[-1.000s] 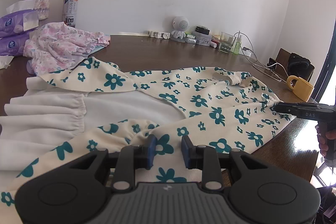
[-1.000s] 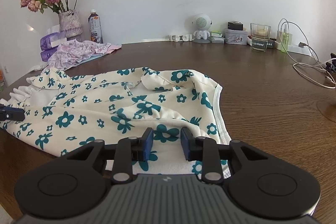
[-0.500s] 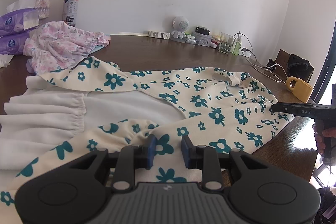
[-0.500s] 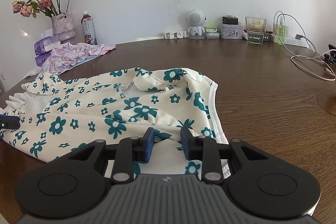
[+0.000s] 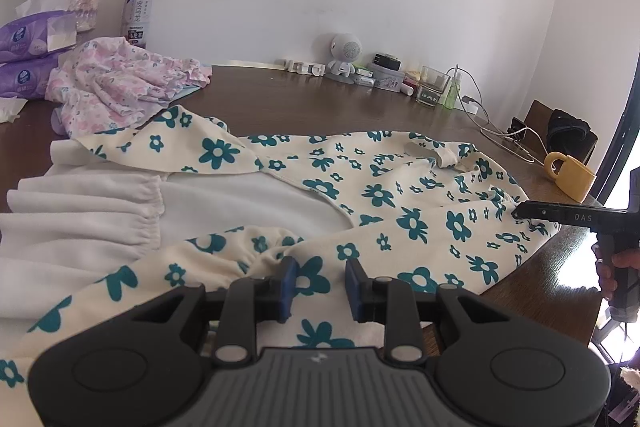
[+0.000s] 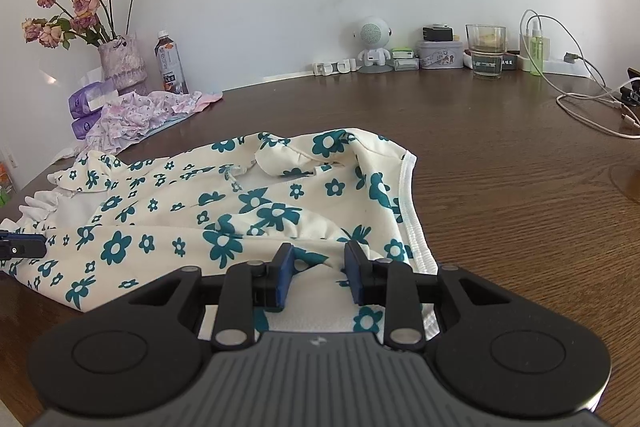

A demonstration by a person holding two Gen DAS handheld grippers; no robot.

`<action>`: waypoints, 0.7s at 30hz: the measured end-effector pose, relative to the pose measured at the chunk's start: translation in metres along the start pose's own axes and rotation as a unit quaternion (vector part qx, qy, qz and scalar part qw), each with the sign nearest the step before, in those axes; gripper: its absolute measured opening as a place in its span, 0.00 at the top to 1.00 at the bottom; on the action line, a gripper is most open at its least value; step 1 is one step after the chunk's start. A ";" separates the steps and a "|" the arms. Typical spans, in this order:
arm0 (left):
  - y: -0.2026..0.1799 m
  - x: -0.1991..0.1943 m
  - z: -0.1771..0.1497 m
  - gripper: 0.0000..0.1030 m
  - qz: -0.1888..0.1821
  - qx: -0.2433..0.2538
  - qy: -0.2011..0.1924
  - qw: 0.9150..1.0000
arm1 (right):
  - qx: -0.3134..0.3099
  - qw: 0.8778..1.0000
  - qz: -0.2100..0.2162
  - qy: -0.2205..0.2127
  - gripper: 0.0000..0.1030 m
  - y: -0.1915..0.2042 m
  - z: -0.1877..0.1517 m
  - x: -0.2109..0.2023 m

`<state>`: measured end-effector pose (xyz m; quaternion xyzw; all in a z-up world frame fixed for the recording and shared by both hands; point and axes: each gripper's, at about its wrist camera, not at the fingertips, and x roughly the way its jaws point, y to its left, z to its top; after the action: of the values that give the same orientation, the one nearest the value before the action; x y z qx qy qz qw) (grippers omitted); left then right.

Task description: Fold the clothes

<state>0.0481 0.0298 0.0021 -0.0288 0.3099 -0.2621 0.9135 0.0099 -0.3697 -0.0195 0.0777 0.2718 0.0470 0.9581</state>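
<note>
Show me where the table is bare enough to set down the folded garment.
Biggest bare patch: table right of the floral garment, between it and the cables. Smaller strip before the speaker. Crowded: back wall clutter, and the pink clothes by the vase.

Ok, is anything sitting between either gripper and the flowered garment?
Nothing visible. The left gripper and right gripper are both open directly over the flowered garment, with only its cloth between their fingers.

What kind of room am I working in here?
Most likely a home living or dining room: a brown wooden table against a white wall, with a vase of dried roses, tissue packs and a drinks bottle along its back edge.
</note>
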 end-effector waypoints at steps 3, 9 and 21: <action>-0.001 0.000 0.000 0.75 0.001 0.001 0.000 1.000 | -0.004 1.000 -0.002 0.000 0.73 0.001 0.000 0.000; -0.001 0.000 0.000 0.75 0.002 0.001 0.000 1.000 | -0.007 1.000 -0.002 0.000 0.71 0.003 -0.001 0.000; -0.002 0.000 -0.001 0.75 0.004 0.003 -0.001 1.000 | -0.007 1.000 -0.002 -0.001 0.71 0.004 -0.001 0.000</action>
<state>0.0473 0.0283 0.0018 -0.0249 0.3086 -0.2596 0.9147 0.0096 -0.3659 -0.0200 0.0707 0.2707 0.0469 0.9589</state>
